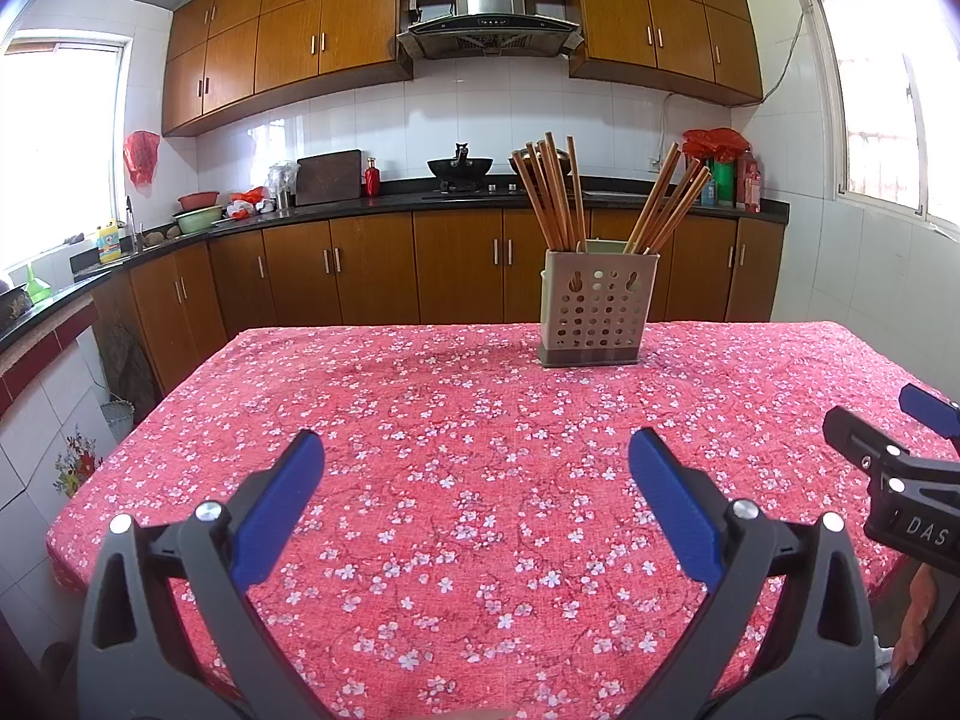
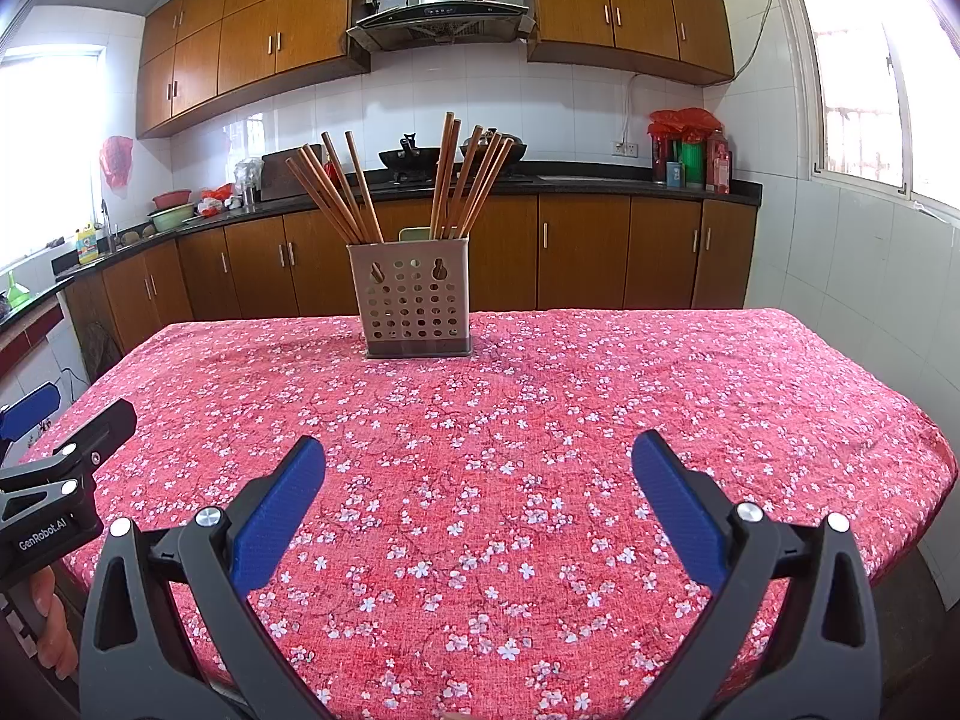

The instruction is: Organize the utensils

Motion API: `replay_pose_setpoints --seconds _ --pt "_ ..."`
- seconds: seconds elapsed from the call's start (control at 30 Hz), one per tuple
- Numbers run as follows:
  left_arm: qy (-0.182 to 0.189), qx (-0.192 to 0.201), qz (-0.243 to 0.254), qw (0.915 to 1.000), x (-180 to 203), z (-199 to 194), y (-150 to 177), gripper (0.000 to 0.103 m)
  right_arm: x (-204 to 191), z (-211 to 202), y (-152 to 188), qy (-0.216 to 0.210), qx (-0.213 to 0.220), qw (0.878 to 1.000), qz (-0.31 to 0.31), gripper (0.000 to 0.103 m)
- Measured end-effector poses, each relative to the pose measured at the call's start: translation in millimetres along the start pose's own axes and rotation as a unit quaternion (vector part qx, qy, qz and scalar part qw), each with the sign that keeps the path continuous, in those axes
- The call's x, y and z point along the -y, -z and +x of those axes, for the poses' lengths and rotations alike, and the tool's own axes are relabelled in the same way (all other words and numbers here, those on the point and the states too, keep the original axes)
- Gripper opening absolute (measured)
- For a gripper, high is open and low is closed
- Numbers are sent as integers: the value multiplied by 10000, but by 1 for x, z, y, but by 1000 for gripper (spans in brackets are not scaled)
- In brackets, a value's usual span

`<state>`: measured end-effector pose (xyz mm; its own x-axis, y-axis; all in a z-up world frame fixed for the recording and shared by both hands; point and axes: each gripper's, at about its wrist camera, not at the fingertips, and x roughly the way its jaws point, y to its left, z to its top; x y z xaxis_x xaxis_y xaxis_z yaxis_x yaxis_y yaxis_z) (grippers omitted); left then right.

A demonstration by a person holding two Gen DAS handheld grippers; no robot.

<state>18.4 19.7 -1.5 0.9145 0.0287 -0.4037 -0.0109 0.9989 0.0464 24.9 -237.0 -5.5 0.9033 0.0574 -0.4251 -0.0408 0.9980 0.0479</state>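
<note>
A beige perforated utensil holder (image 1: 594,311) (image 2: 415,306) stands upright near the far edge of the table. Several brown wooden chopsticks (image 1: 552,198) (image 2: 336,189) lean out of it in two bunches, one to the left and one to the right (image 1: 669,204) (image 2: 471,180). My left gripper (image 1: 477,486) is open, low over the near side of the table, with nothing between its blue pads. My right gripper (image 2: 479,492) is open too and empty, well short of the holder. Each gripper shows at the edge of the other's view.
The table wears a red floral cloth (image 1: 456,468) (image 2: 540,420). Behind it runs a black kitchen counter (image 1: 372,207) with a wok (image 1: 459,167), a cutting board, bottles and bowls. Wooden cabinets are above and below. A person's hand (image 2: 51,624) holds the left gripper's handle.
</note>
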Motion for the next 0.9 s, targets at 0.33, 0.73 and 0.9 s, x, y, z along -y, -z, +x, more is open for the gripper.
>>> replay_pose_setpoints --seconds 0.33,0.73,0.9 --pt "35 -8 18 10000 -3 1 1 99 0 0 0 3 -3 10000 3 101" --pt "47 -26 3 10000 -6 2 0 99 -1 2 2 7 -20 10000 9 101" --pt "56 -25 17 10000 -6 1 0 99 -1 2 1 7 -23 10000 11 101"
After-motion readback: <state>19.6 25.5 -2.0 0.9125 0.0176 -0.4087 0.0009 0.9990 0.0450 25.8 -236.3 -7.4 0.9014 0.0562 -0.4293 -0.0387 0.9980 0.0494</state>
